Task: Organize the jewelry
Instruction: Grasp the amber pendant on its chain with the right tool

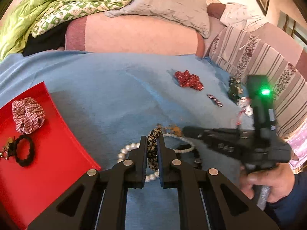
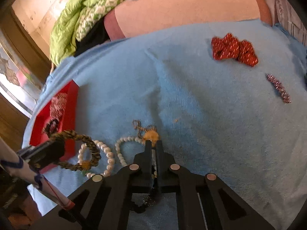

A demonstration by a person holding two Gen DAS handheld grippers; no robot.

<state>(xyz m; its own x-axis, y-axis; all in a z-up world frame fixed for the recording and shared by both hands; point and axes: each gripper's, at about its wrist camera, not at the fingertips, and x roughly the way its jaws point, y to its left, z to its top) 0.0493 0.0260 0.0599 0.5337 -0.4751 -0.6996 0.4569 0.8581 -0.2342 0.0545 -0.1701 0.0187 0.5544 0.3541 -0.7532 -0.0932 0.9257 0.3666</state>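
A: How far along is the tidying?

B: Partly done, I'd say. The red tray (image 1: pixel 57 153) at the left edge of the blue blanket (image 1: pixel 107 95) already holds a checked scrunchie (image 1: pixel 27 115) and a black hair tie (image 1: pixel 24 150).

A: And the tongs?

B: The left tongs (image 1: pixel 152 153) are pinched narrow on a leopard-print scrunchie (image 1: pixel 153 149), just above the pearl necklace (image 1: pixel 124 151) near the blanket's front edge. The right tongs (image 2: pixel 153 147) are nearly closed around something small by a gold pendant (image 2: pixel 150 135); what exactly they grip, I cannot tell.

A: What is left?

B: The pearls, the gold chain (image 2: pixel 139 127), a red scrunchie (image 2: pixel 233 48) and a glittery hair clip (image 2: pixel 278 88) toward the blanket's far right, well apart from the tray.
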